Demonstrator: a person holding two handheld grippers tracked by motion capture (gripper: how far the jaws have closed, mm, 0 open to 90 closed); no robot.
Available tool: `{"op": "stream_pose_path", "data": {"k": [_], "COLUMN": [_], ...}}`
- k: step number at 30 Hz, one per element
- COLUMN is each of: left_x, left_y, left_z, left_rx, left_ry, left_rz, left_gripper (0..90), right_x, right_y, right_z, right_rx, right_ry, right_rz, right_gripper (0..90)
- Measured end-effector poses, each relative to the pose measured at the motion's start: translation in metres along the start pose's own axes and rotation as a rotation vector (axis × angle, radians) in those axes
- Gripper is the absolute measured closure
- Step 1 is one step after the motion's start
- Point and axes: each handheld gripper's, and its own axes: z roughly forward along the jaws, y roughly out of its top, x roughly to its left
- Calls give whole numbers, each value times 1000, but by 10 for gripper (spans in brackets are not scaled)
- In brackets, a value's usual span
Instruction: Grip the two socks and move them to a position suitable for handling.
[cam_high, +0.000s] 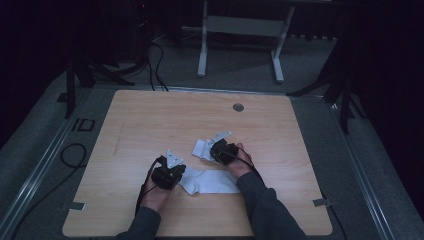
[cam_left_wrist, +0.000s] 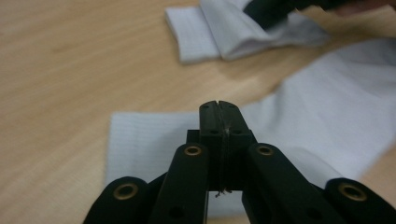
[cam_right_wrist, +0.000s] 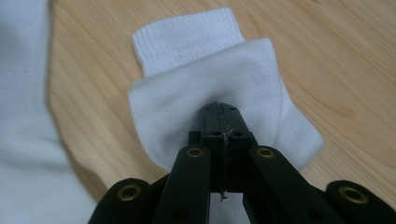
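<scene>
From the high view we see the left claw (cam_high: 170, 172) over the near middle of the worktop (cam_high: 150, 120), at the left end of a white sock (cam_high: 212, 181) that lies flat toward the near edge. The left claw's own view adds what the high view cannot: its jaws are clenched tip to tip above the sock's ribbed end (cam_left_wrist: 149, 135), and whether any cloth is pinched between them we cannot tell. Farther off in that view lies a second sock (cam_left_wrist: 219, 28), folded over.

To the right, the right claw (cam_high: 223, 150) sits on that folded sock (cam_high: 202, 149) near the worktop's centre. Its own view shows the jaws clenched, tips (cam_right_wrist: 220, 109) pressed into the upper fold of white cloth (cam_right_wrist: 210, 88), with the ribbed cuff (cam_right_wrist: 187, 39) sticking out beyond. The flat sock (cam_right_wrist: 23, 116) fills that view's left edge.
</scene>
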Motion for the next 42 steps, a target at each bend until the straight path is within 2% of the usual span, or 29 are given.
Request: {"op": "stream_pose_path", "data": {"k": [3, 7, 9, 10, 14, 20, 24, 28, 30, 32, 33, 34, 35, 36, 37, 38, 39, 42], "left_x": [4, 10, 10, 10, 12, 15, 16, 15, 15, 15, 16, 16, 17, 17, 17, 18, 18, 19], "left_y": [8, 22, 24, 26, 29, 28, 28, 27, 27, 27, 27, 27, 27, 27, 27, 26, 26, 27], "left_z": [10, 30, 32, 38, 51, 60, 60, 61, 60, 60, 60, 60, 60, 60, 60, 60, 60, 60], "left_rx": [9, 37, 39, 40, 53, 82, 82, 75, 79, 79, 78, 78, 76, 77, 77, 74, 74, 76], "left_ry": [19, 52, 53, 63, 79, 70, 63, 67, 66, 65, 61, 61, 54, 52, 52, 47, 47, 43], "left_rz": [1, -7, -8, 0, -23, -49, -40, -41, -35, -35, -42, -42, -46, -49, -49, -49, -49, -45], "left_gripper": [897, 897, 896, 896, 896, 897, 897, 897, 897, 897, 897, 898, 898, 897, 897, 897, 897, 897], "right_x": [7, 14, 15, 15, 19, 21, 19, 22, 25, 27, 34, 34, 37, 38, 38, 38, 36, 30], "right_y": [5, 9, 9, 9, 10, 12, 13, 13, 12, 12, 10, 10, 9, 8, 8, 7, 7, 5], "right_z": [3, 6, 6, 6, 5, 4, -9, -25, -30, -30, -23, -23, -15, -12, -12, -9, -10, -19], "right_rx": [-9, -18, -17, -16, -17, -21, -58, -93, -97, -96, -60, -60, -37, -25, -25, -12, -14, -36], "right_ry": [17, 31, 37, 40, 65, 82, 82, 103, 129, 138, 128, 128, 95, 85, 85, 71, 64, 32], "right_rz": [-18, -17, -15, -14, -39, -45, -34, -59, -79, -84, -123, -123, -148, -152, -152, -156, -155, -142], "right_gripper": [898, 898, 899, 899, 899, 883, 800, 665, 593, 570, 519, 519, 515, 558, 558, 771, 845, 875]}}
